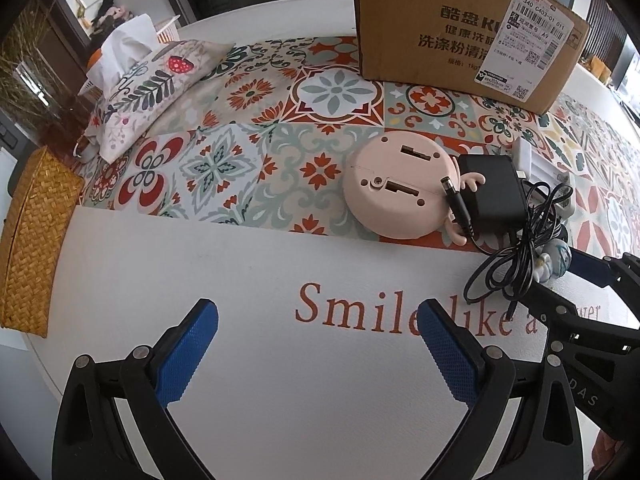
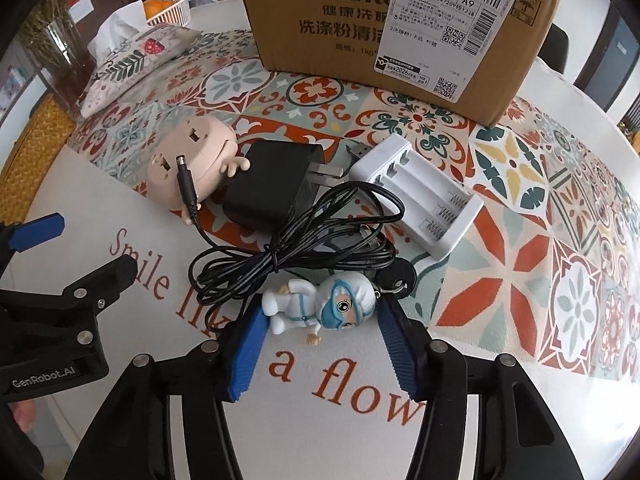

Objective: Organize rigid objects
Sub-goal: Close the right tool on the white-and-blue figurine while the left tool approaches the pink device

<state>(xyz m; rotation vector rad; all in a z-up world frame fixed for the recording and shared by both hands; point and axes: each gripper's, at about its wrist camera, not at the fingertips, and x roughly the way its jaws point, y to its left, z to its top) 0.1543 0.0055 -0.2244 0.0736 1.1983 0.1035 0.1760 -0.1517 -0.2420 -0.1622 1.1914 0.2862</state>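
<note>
The little masked figurine point(image 2: 320, 306) lies on its side on the white part of the bench point(image 2: 120, 208), just in front of the tangled black adapter cable point(image 2: 296, 248); our right tongs point(image 2: 320, 316) straddle it, left pad at its feet, right pad seemingly just clear of its head, so we judge the grasp under way, not yet firm. Next we must close squarely, avoid the cable and lift toward the cardboard box point(image 2: 360, 32); our left tongs point(image 1: 316, 344) hang wide and empty.

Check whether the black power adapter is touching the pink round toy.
Touching. In the right wrist view the power adapter rests against the pink round toy, overlapping its small arm, and the adapter's barrel plug lies across the toy's base.
</note>
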